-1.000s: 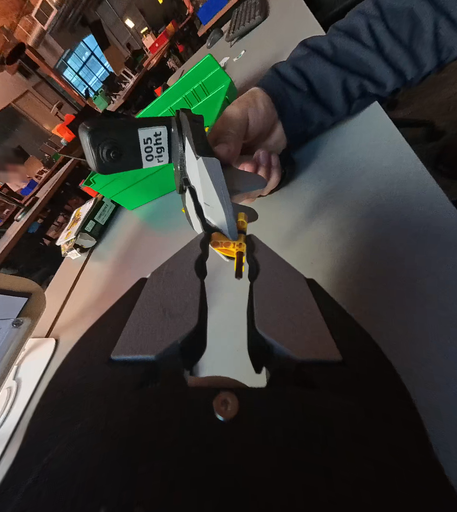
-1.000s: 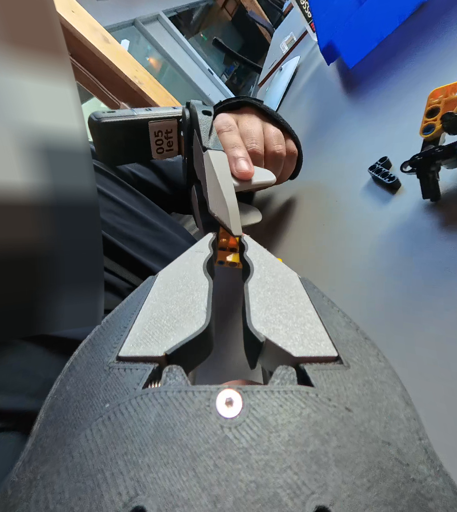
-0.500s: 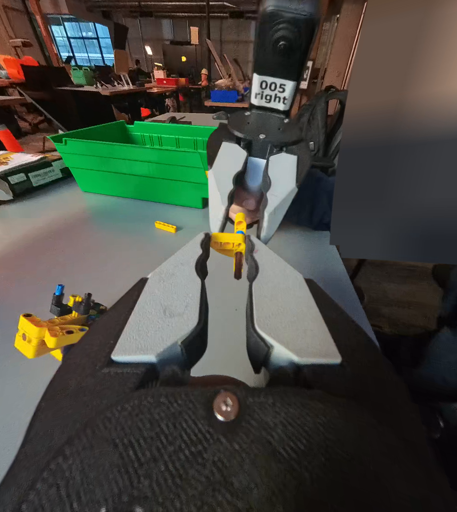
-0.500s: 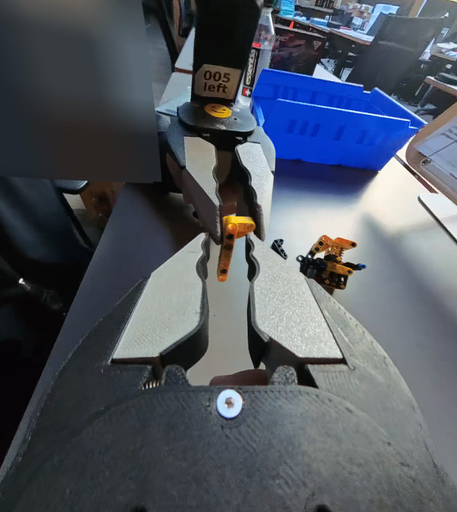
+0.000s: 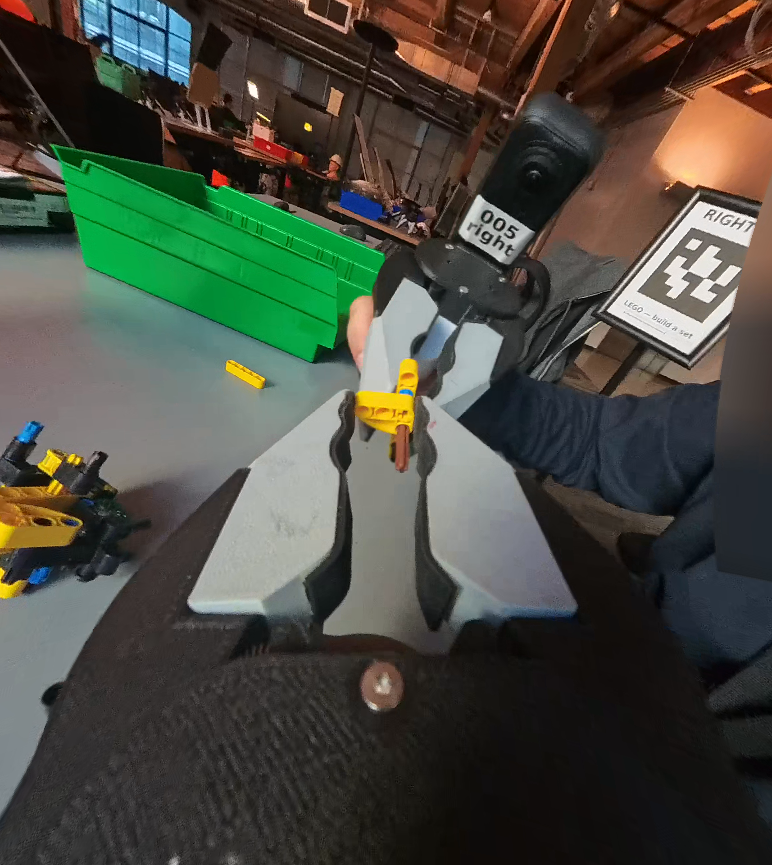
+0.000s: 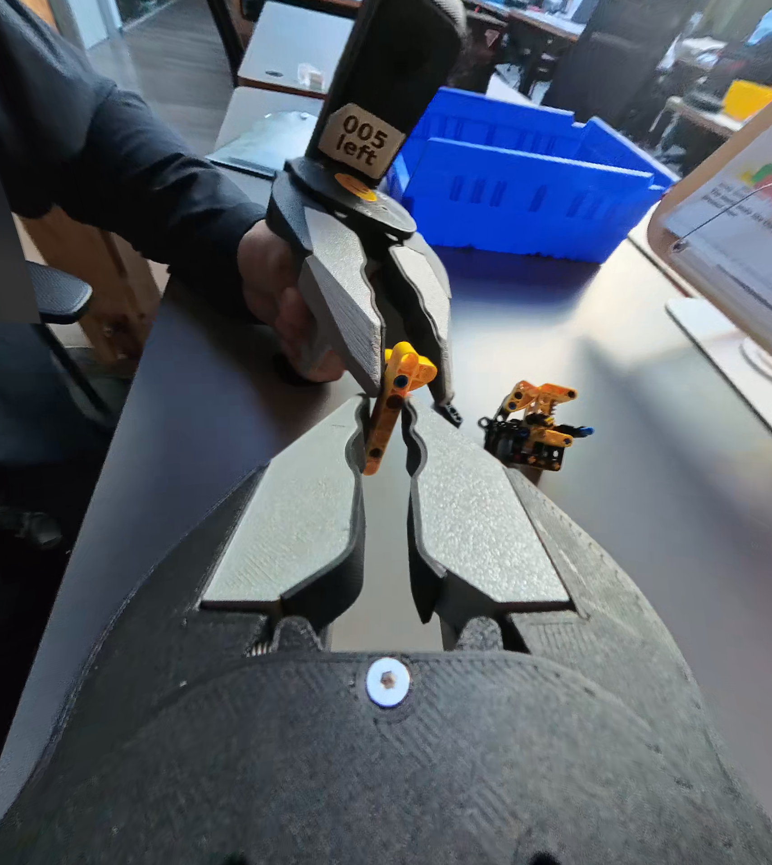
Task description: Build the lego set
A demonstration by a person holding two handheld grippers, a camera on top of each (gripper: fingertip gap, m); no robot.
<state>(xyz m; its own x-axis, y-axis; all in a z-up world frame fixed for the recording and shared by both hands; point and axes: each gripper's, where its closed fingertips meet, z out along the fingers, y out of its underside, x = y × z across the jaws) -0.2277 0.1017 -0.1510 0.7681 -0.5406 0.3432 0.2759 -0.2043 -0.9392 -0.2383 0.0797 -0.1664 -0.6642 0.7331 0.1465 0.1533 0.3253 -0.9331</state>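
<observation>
The left gripper (image 5: 382, 414) pinches the yellow plastic lego beam piece with a brown axle (image 5: 391, 412) above the grey table's (image 5: 117, 374) near edge. The right gripper (image 6: 384, 412) stands narrow around the piece's long beam, contact unclear. A skewed push could twist the piece loose over the edge.

Workshop interior. Grey surface (image 5: 94, 355) carries a green bin (image 5: 206, 262) toward its far edge in the left wrist view. A blue bin (image 6: 524, 206) stands near the far edge in the right wrist view. Framed sign (image 5: 683, 276) with a black-and-white pattern stands past the surface's right edge. A wood-framed board (image 6: 744, 224) on a white base sits at the right edge in the right wrist view. Large paned window (image 5: 136, 37) at far left admits daylight. Exposed timber ceiling beams (image 5: 655, 42). Warm wall lamp glow (image 5: 683, 145) on the right wall. Cluttered benches (image 5: 258, 150) fill the background. Office chair armrest (image 6: 59, 292) beside the surface's left edge.
</observation>
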